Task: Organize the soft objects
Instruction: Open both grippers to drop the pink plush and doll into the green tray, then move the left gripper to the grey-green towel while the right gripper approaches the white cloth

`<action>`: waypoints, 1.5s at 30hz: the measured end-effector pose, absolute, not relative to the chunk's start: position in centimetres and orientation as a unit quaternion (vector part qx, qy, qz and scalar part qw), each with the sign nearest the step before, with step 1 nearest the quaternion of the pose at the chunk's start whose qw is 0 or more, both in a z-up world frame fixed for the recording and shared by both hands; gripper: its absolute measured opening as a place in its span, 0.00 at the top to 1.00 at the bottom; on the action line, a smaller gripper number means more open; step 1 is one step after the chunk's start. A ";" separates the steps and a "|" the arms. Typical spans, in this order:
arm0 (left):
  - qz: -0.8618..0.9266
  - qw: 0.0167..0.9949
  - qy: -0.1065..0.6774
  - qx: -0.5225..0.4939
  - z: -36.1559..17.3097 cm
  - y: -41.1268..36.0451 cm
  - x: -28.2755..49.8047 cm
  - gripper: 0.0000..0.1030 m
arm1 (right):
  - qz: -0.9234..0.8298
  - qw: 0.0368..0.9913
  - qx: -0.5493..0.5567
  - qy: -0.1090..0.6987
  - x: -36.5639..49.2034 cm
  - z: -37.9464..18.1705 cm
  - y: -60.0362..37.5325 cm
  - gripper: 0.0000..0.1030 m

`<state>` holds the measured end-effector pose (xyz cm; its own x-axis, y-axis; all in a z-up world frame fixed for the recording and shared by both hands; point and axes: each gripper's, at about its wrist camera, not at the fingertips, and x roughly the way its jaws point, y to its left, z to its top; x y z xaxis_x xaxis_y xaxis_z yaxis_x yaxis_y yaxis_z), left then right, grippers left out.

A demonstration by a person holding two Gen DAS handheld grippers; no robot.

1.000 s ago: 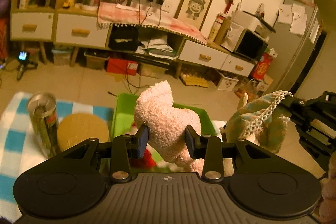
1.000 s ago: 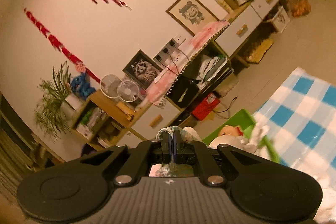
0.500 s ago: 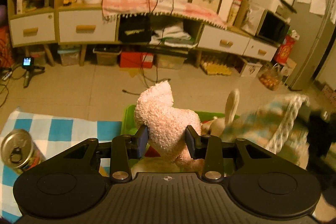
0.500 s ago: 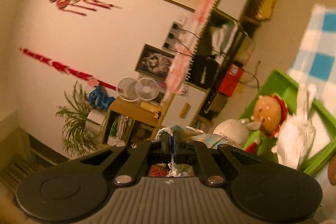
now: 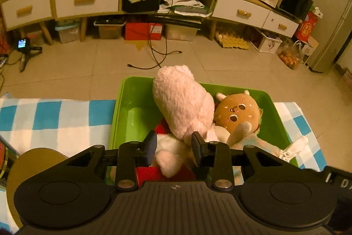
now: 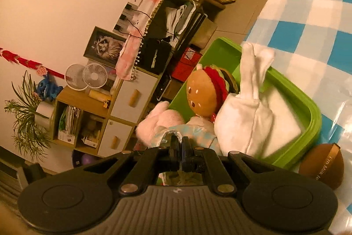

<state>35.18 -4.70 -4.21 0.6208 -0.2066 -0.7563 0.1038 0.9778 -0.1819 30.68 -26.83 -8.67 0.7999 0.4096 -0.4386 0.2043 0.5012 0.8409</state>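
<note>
A green bin (image 5: 125,116) on the blue-checked tablecloth holds a burger plush (image 5: 237,113) and other soft toys. My left gripper (image 5: 173,148) is shut on a pink fluffy plush (image 5: 182,105), held low over the bin. My right gripper (image 6: 179,142) is shut on the blue-checked cloth (image 6: 176,132) of a white rabbit doll (image 6: 246,116), which lies in the bin (image 6: 308,116) beside the burger plush (image 6: 204,89). The pink plush (image 6: 158,120) shows at the left of the right wrist view.
A round brown coaster (image 5: 39,158) and a can (image 5: 4,162) sit on the cloth left of the bin. A brown ball-shaped plush (image 6: 323,164) lies right of the bin. Cabinets, boxes and cables stand on the floor beyond the table.
Both grippers have moved down and forward over the bin. The pink plush and the rabbit doll now sit low in the bin among the other toys.
</note>
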 end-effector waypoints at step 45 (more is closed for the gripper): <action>-0.094 0.933 0.348 -0.006 1.0 -2.2 18.7 0.05 | 0.076 0.916 0.224 0.324 19.3 0.1 -26.9 0.38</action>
